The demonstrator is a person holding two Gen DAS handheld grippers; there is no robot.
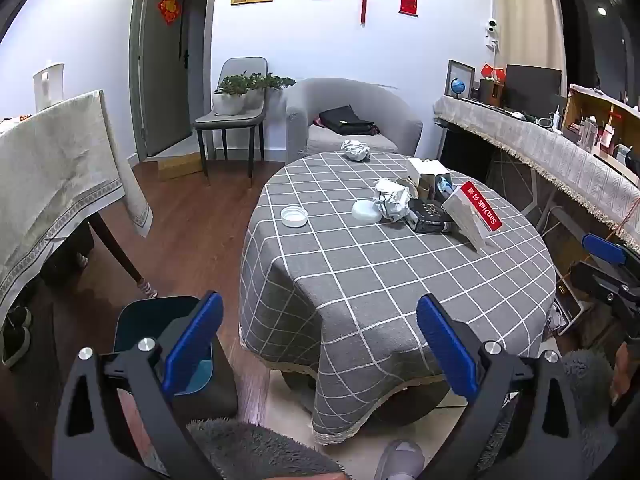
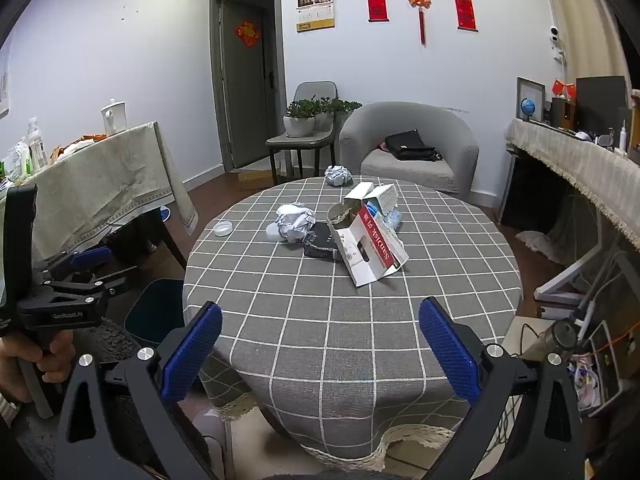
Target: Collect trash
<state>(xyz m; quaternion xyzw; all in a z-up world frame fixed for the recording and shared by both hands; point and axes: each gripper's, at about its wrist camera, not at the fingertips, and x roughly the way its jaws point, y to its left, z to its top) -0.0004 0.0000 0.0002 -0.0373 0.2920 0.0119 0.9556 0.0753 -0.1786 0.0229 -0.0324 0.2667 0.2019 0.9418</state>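
Note:
A round table with a grey checked cloth [image 1: 360, 280] [image 2: 340, 320] holds the trash. One crumpled paper ball [image 1: 355, 150] [image 2: 338, 175] lies at the far edge, another [image 1: 392, 200] [image 2: 295, 222] near the middle. Beside it lie a white-and-red card box [image 1: 472, 212] [image 2: 372, 248], a black box [image 1: 430, 216] [image 2: 320, 242], a white carton [image 1: 426, 172] [image 2: 380, 196] and two white lids [image 1: 294, 217] [image 1: 366, 212]. A dark bin [image 1: 160, 332] [image 2: 160, 312] stands on the floor left of the table. My left gripper [image 1: 320, 344] and right gripper [image 2: 320, 348] hang open, empty, short of the near edge.
A cloth-covered table [image 1: 52, 184] stands at the left, a long draped counter [image 1: 560, 156] at the right. Behind the round table are a grey armchair [image 2: 412, 148] with a black bag and a chair with potted plants [image 2: 308, 124]. A person's slippered foot [image 1: 400, 460] is below.

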